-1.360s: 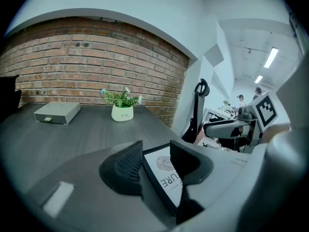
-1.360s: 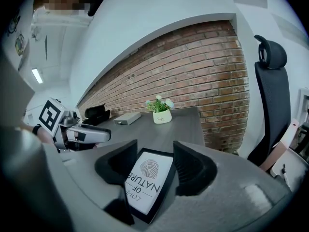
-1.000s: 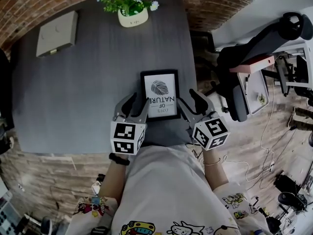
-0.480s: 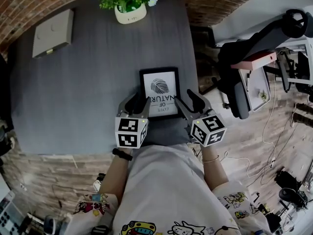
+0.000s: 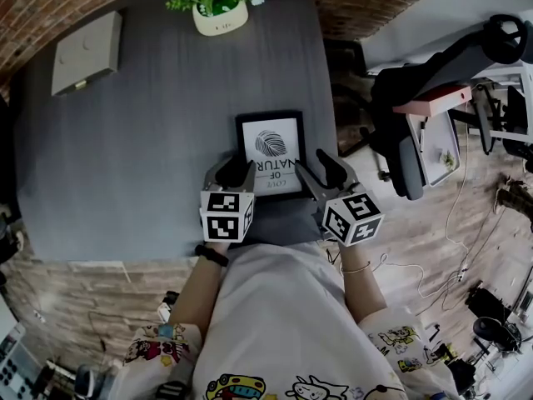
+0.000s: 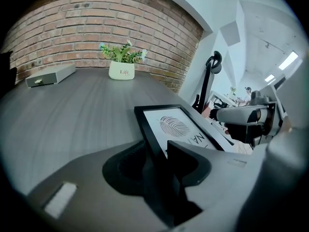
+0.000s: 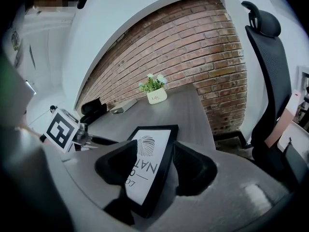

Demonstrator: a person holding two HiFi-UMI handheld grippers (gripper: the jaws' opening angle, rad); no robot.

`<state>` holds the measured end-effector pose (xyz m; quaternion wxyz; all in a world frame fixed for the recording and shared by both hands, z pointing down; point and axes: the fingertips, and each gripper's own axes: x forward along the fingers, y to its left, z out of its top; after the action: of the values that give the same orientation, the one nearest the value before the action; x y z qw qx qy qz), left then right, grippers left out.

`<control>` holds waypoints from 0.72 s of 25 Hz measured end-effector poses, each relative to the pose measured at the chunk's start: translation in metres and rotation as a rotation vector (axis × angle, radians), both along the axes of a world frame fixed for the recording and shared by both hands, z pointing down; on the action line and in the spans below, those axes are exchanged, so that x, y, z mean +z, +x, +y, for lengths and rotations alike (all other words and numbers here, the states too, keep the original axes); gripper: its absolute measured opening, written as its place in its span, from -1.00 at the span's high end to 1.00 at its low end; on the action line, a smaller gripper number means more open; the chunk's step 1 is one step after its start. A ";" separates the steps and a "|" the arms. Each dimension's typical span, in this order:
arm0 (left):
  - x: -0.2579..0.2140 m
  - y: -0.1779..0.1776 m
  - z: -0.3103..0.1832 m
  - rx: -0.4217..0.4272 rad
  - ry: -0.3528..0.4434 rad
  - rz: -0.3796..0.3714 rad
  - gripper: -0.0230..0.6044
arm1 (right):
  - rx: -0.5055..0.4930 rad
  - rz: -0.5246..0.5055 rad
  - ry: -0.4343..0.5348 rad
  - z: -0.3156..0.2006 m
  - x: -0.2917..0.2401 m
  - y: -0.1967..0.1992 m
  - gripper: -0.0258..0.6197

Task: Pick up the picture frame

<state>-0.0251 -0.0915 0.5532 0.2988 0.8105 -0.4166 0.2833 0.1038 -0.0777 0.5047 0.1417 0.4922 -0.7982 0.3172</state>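
Observation:
The picture frame (image 5: 271, 152) is black with a white fingerprint print and lies flat on the dark grey table (image 5: 125, 140), near its front right corner. My left gripper (image 5: 233, 172) straddles the frame's left rail near the front corner. In the left gripper view the frame (image 6: 176, 127) runs between the jaws of the left gripper (image 6: 157, 146). These jaws have just been closing, and I see no pad pressing on the rail. My right gripper (image 5: 315, 165) straddles the right rail. In its own view the frame (image 7: 149, 158) sits between the right gripper's (image 7: 155, 149) jaws, with a gap beside the outer one.
A white pot of flowers (image 5: 218, 7) stands at the table's far edge and a flat grey box (image 5: 83, 52) at the far left. A black office chair (image 5: 433, 98) stands off the table's right side. The table's front edge runs just behind both grippers, against the person's body.
Both grippers have sunk lower over the frame's two side rails. The left jaws have narrowed around the left rail. The frame itself lies where it was.

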 end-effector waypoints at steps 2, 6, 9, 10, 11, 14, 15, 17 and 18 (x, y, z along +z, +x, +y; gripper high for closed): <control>0.002 0.001 0.001 0.001 -0.003 -0.004 0.43 | 0.003 -0.001 -0.002 0.000 0.000 0.001 0.21; 0.001 0.002 0.001 -0.001 -0.007 0.001 0.48 | 0.006 -0.006 -0.008 0.000 0.002 0.001 0.21; 0.002 0.000 0.000 -0.023 -0.015 0.013 0.52 | 0.005 -0.008 -0.011 0.000 0.003 0.000 0.21; 0.002 0.000 0.000 -0.033 -0.017 0.019 0.53 | 0.005 -0.008 -0.013 0.000 0.004 0.001 0.23; 0.002 0.000 0.000 -0.044 -0.019 0.028 0.54 | 0.005 -0.009 -0.014 0.001 0.004 0.000 0.24; 0.001 -0.003 -0.002 -0.082 -0.024 0.055 0.58 | 0.002 -0.010 -0.021 0.001 0.005 -0.001 0.24; 0.000 -0.005 -0.003 -0.092 -0.024 0.058 0.60 | 0.000 -0.010 -0.024 0.001 0.006 -0.001 0.24; 0.000 -0.008 -0.004 -0.114 -0.028 0.067 0.62 | -0.003 -0.011 -0.035 0.002 0.008 -0.003 0.24; 0.000 -0.009 -0.004 -0.128 -0.032 0.075 0.63 | -0.006 -0.013 -0.041 0.003 0.009 -0.003 0.24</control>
<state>-0.0346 -0.0959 0.5529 0.3449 0.7873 -0.4515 0.2396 0.1003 -0.0751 0.5136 0.1476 0.4849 -0.7937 0.3363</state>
